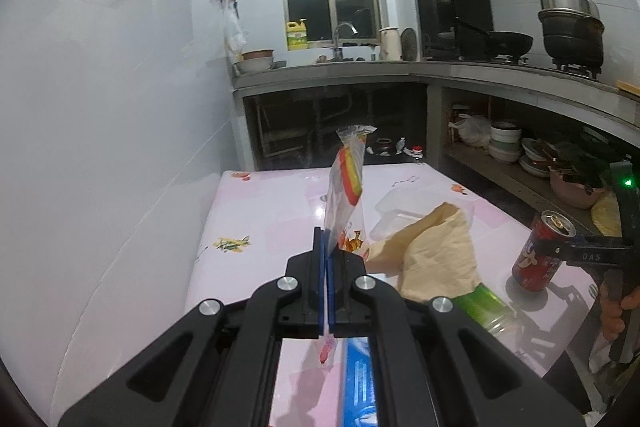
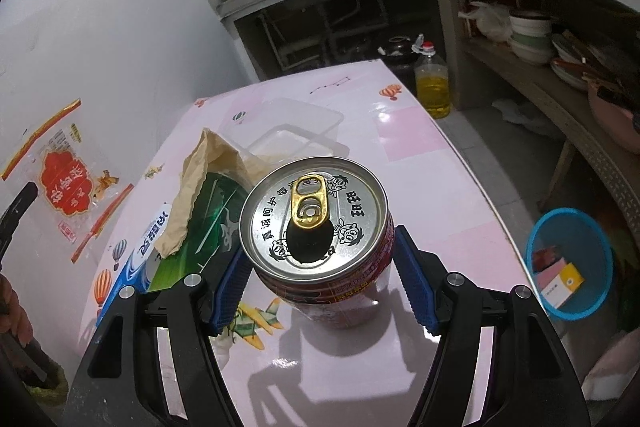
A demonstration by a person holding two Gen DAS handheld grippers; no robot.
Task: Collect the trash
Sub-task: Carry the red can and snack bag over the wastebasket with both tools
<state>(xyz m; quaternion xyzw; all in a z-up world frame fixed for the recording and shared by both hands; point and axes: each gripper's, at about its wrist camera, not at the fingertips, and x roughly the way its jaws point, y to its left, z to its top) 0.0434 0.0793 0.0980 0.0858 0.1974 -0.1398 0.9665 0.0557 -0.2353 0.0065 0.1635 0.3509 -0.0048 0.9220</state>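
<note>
My left gripper [image 1: 326,239] is shut on the lower edge of a clear snack wrapper [image 1: 346,183] with red and yellow print, which stands up from the jaws above the pink table [image 1: 260,211]. The same wrapper [image 2: 68,187] shows at the left of the right wrist view. My right gripper [image 2: 320,255] has its blue pads [image 2: 230,287] pressed on both sides of an opened red drink can [image 2: 314,215], just above the table. From the left wrist view the can [image 1: 540,255] sits tilted in that gripper [image 1: 560,247] at the table's right side.
On the table lie a crumpled brown paper bag [image 1: 436,251], a green bottle [image 1: 488,307], a clear plastic box [image 1: 404,211] and a blue packet [image 1: 360,379]. A blue basket [image 2: 572,263] holding some boxes stands on the floor to the right. An oil bottle [image 2: 432,83] stands beyond the table.
</note>
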